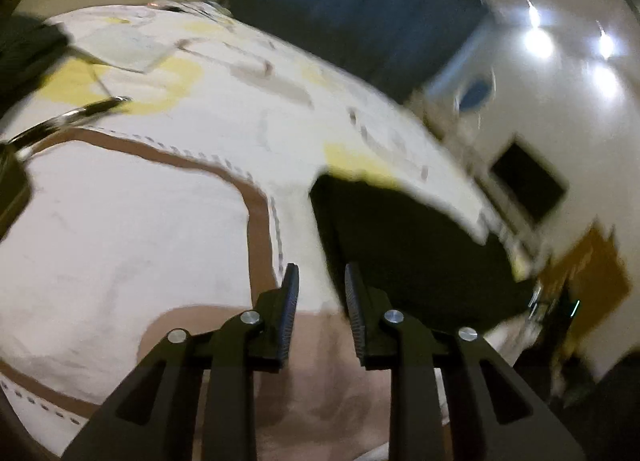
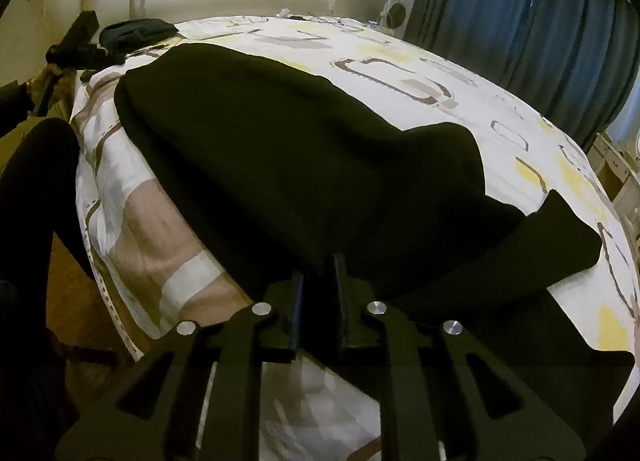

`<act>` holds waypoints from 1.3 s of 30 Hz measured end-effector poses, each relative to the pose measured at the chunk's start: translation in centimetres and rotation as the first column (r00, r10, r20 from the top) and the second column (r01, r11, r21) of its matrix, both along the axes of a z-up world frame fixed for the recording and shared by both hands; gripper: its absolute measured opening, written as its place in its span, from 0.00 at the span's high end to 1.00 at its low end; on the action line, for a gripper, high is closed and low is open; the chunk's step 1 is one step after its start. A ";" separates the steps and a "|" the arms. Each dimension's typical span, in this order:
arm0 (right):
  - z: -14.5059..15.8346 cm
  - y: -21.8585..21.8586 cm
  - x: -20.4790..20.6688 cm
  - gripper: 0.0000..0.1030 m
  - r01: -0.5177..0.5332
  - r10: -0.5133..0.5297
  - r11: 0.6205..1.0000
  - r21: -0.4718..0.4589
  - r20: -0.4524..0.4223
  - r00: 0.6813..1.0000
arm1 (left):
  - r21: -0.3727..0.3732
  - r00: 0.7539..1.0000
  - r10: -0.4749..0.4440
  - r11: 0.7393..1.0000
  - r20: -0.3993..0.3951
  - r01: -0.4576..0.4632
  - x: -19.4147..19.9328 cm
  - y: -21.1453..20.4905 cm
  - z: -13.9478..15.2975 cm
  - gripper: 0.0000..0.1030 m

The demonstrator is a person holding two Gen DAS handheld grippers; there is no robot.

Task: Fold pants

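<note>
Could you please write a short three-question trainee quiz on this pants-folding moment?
1. True or false: the black pants lie on a bare wooden floor.
2. What colour are the curtains beside the bed?
3. Multiple choice: between the left gripper fingers there is A) black cloth, B) nothing, C) a hanger.

Key:
1. False; they lie on the patterned bedsheet.
2. Dark blue.
3. B; the pads stand apart over the sheet, with no cloth between them.

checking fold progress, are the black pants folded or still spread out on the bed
Folded at least once: in the right wrist view the black pants lie on the patterned bedsheet with one dark layer doubled over another. Not yet a compact stack.
</note>
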State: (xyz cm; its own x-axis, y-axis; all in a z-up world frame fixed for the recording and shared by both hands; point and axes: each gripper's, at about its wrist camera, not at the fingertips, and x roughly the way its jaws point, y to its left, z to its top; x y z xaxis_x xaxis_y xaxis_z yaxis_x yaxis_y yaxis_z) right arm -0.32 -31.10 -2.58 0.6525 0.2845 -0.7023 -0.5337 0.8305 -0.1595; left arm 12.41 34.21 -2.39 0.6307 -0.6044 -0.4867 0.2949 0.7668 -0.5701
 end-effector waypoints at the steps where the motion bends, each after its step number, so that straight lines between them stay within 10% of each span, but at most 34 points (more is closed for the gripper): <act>1: -0.1 0.1 -0.1 0.84 0.001 -0.001 1.000 -0.005 -0.003 1.000 | -0.027 1.000 -0.001 1.000 0.016 0.001 -0.2 -0.2 0.5 0.75; 6: 0.1 -0.1 -0.5 0.82 0.006 -0.006 1.000 -0.012 -0.016 1.000 | 0.004 0.989 -0.108 0.994 0.100 0.108 -0.1 -6.2 3.0 0.54; 12: 3.4 -3.3 -0.5 0.73 0.072 -0.069 0.989 0.126 -0.033 0.997 | 0.001 0.967 -0.250 0.968 0.057 0.251 1.8 -13.8 1.7 0.54; 15: 6.8 -6.5 1.9 0.54 0.188 -0.193 0.964 0.189 0.006 0.981 | 0.090 0.963 -0.269 0.959 -0.003 0.268 2.6 -16.7 0.4 0.54; 21: 9.8 -13.1 14.4 0.41 0.551 -0.548 0.825 0.124 -0.061 0.834 | 0.102 0.967 -0.254 0.961 -0.029 0.256 2.3 -18.4 -0.5 0.33; 29: 3.9 -16.8 29.3 0.41 0.759 -0.752 0.645 -0.090 -0.253 0.609 | -0.004 0.976 -0.213 0.977 -0.051 0.213 2.6 -17.3 -0.9 0.32; 39: -0.5 -18.4 32.8 0.42 0.780 -0.817 0.573 -0.253 -0.259 0.516 | -0.042 0.978 -0.205 0.978 -0.048 0.203 2.8 -17.9 -0.8 0.26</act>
